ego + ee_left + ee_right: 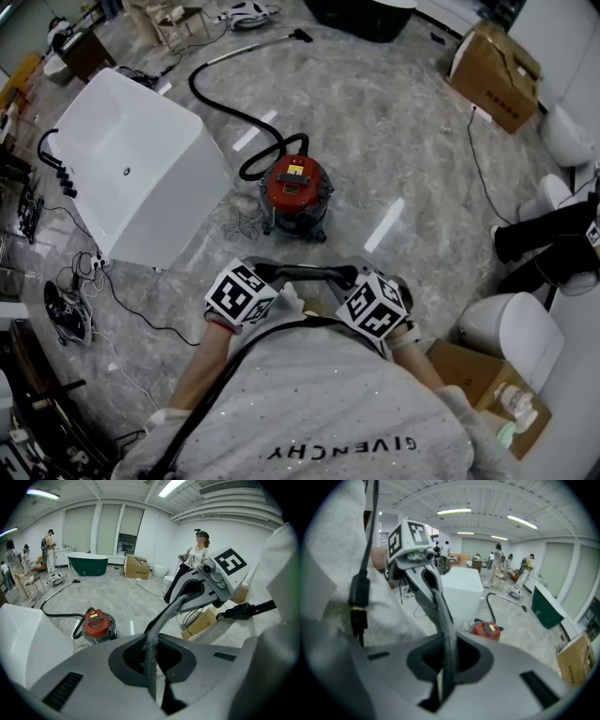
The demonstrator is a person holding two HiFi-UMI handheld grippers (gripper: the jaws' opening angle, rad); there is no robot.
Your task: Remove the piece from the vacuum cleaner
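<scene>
The red canister vacuum cleaner (pixel 296 192) stands on the marble floor ahead of me, also seen in the left gripper view (pixel 97 624) and the right gripper view (pixel 487 630). Its black hose (pixel 225 108) loops away to a metal wand (pixel 258 42) lying further off. Both grippers are held close to my chest, well short of the vacuum. My left gripper (pixel 302 276) (pixel 180 601) is shut with nothing in it. My right gripper (pixel 326 276) (pixel 438 597) is also shut and empty. Their tips nearly meet, pointing down toward the floor.
A white bathtub (pixel 141 164) lies left of the vacuum, with cables (pixel 84 272) beside it. Cardboard boxes (pixel 494 75) (pixel 487 384) sit at the right, near white toilets (pixel 520 328) and a person's legs (pixel 553 234). A green tub (pixel 89 566) stands far off.
</scene>
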